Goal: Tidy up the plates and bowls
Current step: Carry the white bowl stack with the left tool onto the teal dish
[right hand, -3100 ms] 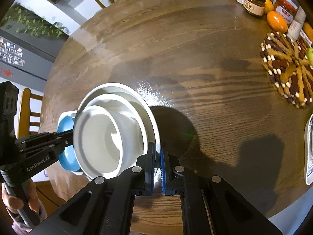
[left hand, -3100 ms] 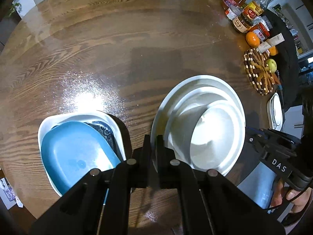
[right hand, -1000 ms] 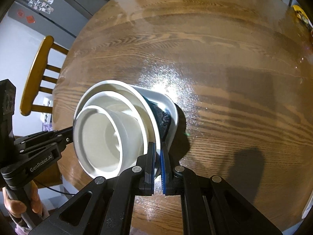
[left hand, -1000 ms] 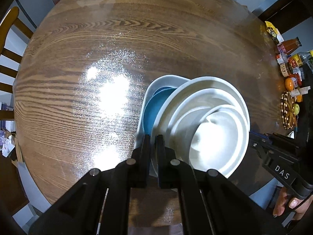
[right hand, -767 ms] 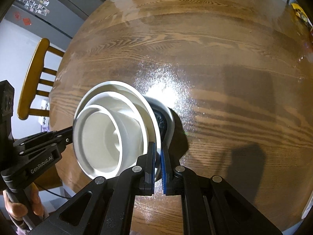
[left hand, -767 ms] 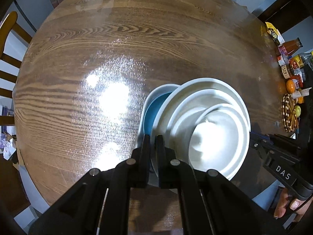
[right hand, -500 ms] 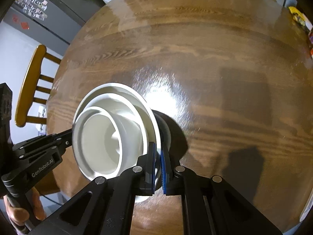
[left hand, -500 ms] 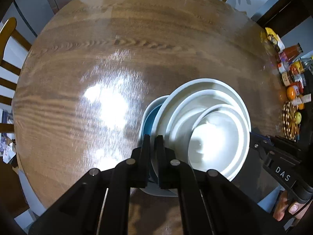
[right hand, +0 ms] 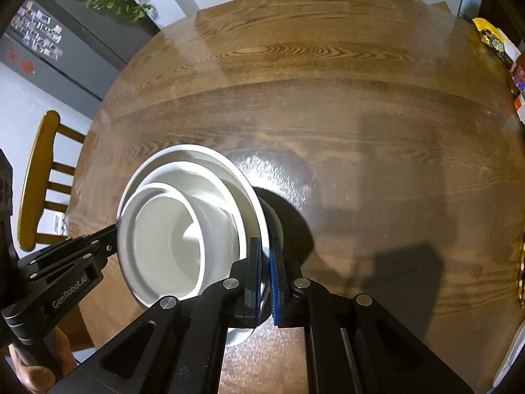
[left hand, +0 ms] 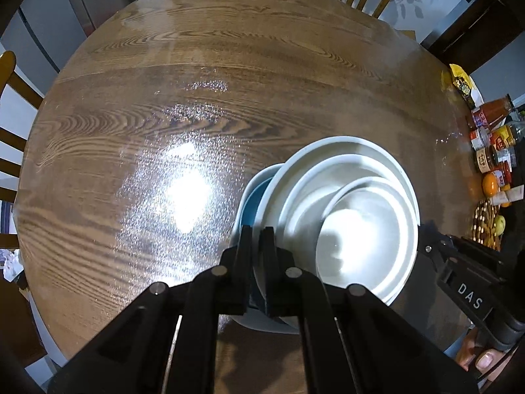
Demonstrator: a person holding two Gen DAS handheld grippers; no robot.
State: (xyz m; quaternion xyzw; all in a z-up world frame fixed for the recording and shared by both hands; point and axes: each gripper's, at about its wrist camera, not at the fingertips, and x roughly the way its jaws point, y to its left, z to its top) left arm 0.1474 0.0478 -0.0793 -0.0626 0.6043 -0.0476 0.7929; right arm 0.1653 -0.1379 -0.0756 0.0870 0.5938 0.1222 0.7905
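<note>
Carrying the white stack [left hand: 347, 216] above the blue dish [left hand: 254, 203] on the table [left hand: 164, 98], the left gripper [left hand: 256, 246] and right gripper [right hand: 265, 262], each clamped on its rim, probably next need a level, centred lowering before releasing.

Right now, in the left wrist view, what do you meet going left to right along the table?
Wooden chair → bright glare on the table → blue dish → stack of white bowls → orange.
</note>
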